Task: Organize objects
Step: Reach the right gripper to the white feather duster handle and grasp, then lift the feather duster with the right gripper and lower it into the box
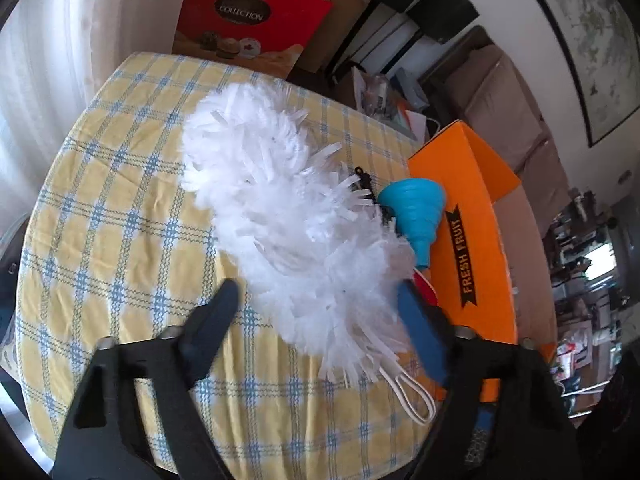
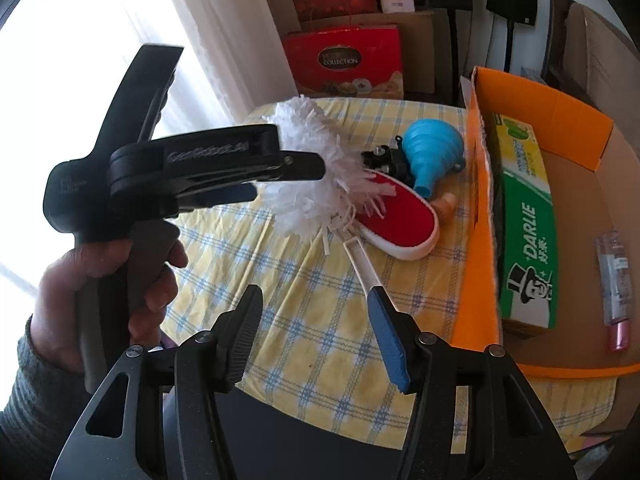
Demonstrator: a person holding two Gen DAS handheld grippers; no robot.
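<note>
A white fluffy duster [image 1: 288,216] lies on the yellow checked tablecloth [image 1: 120,208]; it also shows in the right wrist view [image 2: 320,176], with its white handle [image 2: 360,256] running toward my right gripper. My left gripper [image 1: 320,304] is open, its fingers on either side of the duster head, just above it. From the right wrist view the left gripper [image 2: 280,176] hangs over the duster. My right gripper [image 2: 316,328] is open and empty, with the handle's end beside its blue pad [image 2: 388,344]. A blue funnel [image 2: 430,156], a red brush [image 2: 400,216] and a black part [image 2: 386,160] lie beside the duster.
An orange cardboard box [image 2: 480,184] stands right of the table, holding a green Darlie carton [image 2: 528,232] and a pink tube [image 2: 614,280]. It shows in the left wrist view too [image 1: 472,216]. A red gift box [image 2: 348,64] stands beyond the table. A curtain [image 1: 48,40] hangs at the left.
</note>
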